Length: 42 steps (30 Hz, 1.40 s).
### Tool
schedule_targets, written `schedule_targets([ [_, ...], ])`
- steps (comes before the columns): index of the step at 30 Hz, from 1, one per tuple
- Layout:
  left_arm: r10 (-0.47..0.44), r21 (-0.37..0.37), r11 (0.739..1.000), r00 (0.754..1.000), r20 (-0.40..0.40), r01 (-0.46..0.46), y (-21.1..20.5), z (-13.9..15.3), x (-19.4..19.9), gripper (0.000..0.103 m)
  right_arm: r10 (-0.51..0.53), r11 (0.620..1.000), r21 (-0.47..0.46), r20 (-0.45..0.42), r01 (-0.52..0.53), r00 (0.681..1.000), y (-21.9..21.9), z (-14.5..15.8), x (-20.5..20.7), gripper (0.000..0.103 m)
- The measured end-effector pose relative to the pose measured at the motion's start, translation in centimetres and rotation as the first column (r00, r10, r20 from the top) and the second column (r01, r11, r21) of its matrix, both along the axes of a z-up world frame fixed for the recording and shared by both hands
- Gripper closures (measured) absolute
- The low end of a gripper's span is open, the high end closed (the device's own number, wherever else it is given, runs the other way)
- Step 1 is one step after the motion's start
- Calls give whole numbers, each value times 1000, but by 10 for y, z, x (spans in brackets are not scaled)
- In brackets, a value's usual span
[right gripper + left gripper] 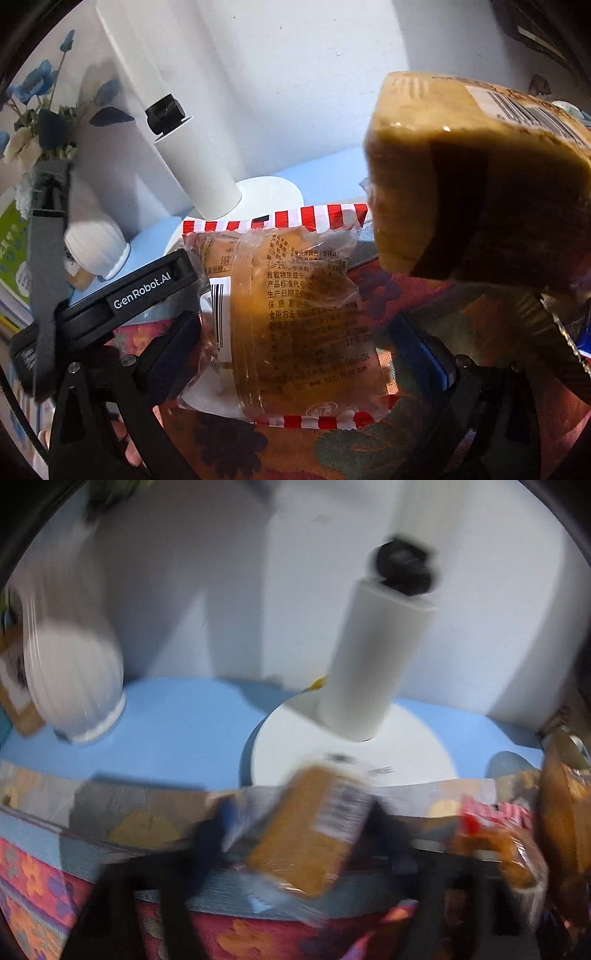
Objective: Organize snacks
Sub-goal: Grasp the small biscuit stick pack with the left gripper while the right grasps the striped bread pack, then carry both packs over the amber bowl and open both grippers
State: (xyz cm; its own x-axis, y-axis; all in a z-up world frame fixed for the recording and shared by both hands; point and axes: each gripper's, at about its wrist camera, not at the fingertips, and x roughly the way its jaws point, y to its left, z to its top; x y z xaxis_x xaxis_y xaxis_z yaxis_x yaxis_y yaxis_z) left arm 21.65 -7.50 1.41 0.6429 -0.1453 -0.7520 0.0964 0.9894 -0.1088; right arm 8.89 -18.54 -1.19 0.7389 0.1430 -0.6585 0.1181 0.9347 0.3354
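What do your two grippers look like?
Both are black. The right gripper has angular fingers with small screws, white "GenRobot.AI" lettering on one and a blue pad on the other. The left gripper is blurred: dark fingers, a hint of blue.

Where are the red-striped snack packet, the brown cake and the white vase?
red-striped snack packet (306,317): right wrist view, its printed middle.
brown cake (417,155): right wrist view, its lit front face.
white vase (74,679): left wrist view, its ribbed belly.

black right gripper (317,332), white "genrobot.ai" lettering, silver screws, blue finger pad
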Motion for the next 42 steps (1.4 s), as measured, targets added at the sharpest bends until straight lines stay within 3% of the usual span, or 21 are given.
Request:
schedule_targets([
  [1,6,9,1000,1000,5,-6,0,1,-1,56,13,1000,4,15,-13,1000,-1,2,-4,25],
  [2,19,-11,1000,1000,5,-19,4,2,-2,64,49,998,27,42,-50,998,1,3,-6,33],
  [4,58,-86,995,998,6,-57,19,2,-3,70,70,996,43,59,-73,996,0,4,-11,35],
  [7,90,-91,992,996,9,-89,23,4,-8,70,77,992,91,83,-84,994,-6,4,-13,39],
  [14,103,-52,994,992,74,-99,15,15,-25,70,133,980,120,177,-156,975,-8,12,-27,43],
  [27,170,-160,976,977,132,-148,43,25,-45,70,181,953,185,292,-241,939,-16,17,-41,43],
  [31,171,-173,974,975,140,-146,45,41,-66,70,146,929,281,315,-239,938,-32,30,-60,43],
  [33,156,-157,979,972,173,-129,35,69,-70,70,144,927,275,367,-255,919,-45,55,-75,43],
  [36,107,-192,979,968,227,-64,11,115,-78,70,105,950,226,413,-213,905,-70,98,-87,43],
  [40,-39,-173,981,962,270,88,-57,159,-83,70,16,960,257,338,-109,941,-140,136,-76,42],
  [42,-139,-199,962,961,241,189,-100,168,-80,67,-24,970,237,282,-45,959,-174,136,-71,41],
])
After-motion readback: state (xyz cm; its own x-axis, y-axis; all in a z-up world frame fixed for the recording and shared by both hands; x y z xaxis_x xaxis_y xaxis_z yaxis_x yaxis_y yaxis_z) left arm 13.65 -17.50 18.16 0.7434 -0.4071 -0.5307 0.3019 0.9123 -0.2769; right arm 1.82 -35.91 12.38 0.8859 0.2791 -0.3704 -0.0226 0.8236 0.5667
